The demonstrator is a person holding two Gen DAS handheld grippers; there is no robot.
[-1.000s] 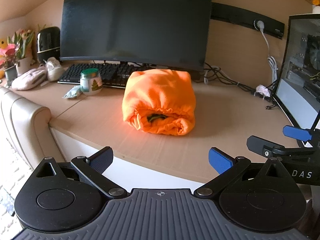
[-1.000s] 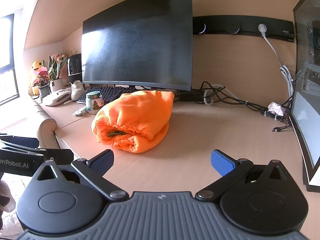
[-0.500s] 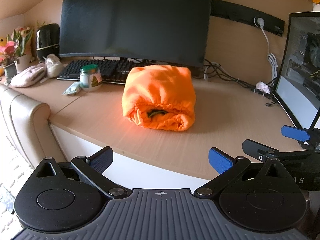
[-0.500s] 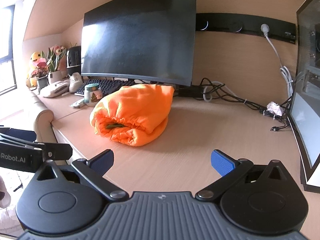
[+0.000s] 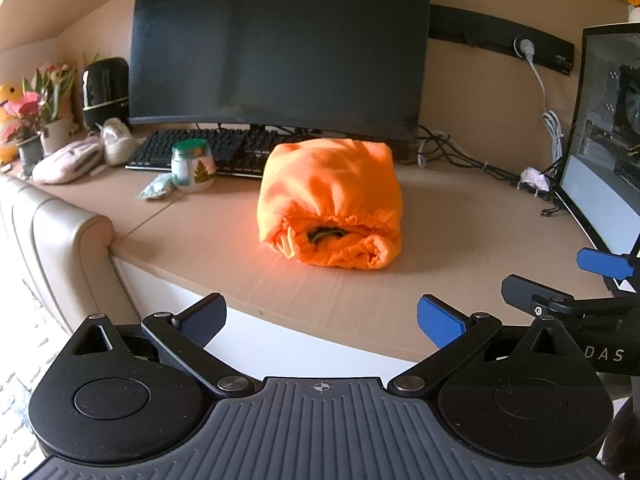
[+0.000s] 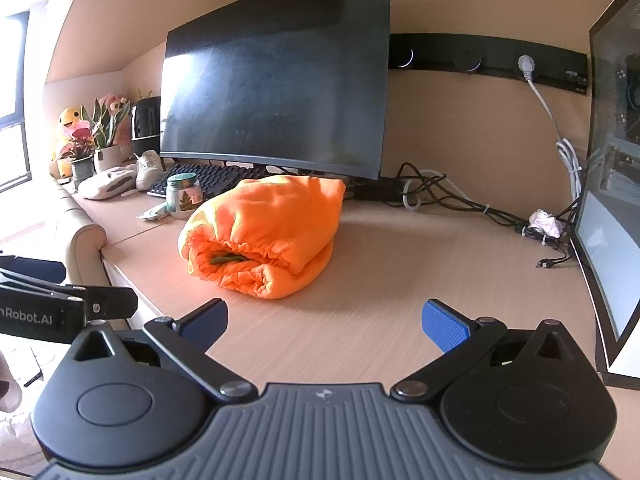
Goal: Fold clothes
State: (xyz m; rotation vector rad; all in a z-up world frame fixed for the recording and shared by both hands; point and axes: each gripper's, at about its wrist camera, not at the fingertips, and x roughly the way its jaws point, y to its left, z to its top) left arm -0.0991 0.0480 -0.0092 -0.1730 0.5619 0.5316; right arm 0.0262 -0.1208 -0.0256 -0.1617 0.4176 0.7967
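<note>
Left wrist view: the left gripper (image 5: 322,320) has its fingers wide apart, holding nothing. The folded orange garment (image 5: 332,200) lies on the desk (image 5: 224,248), before the monitor (image 5: 280,44).

Right wrist view: the right gripper (image 6: 325,322) is also spread and holds nothing, near the garment (image 6: 264,232).

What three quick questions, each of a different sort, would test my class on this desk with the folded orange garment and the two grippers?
1. True or false: the left gripper is shut on the orange garment.
2. Multiple choice: the jar stands (A) on the garment, (B) in front of the keyboard, (C) between the fingers of the right gripper.
3. Fill in: the garment lies on the ____.

Key: 1 false, both grippers are open and apart from it; 2 B; 3 desk.
</note>
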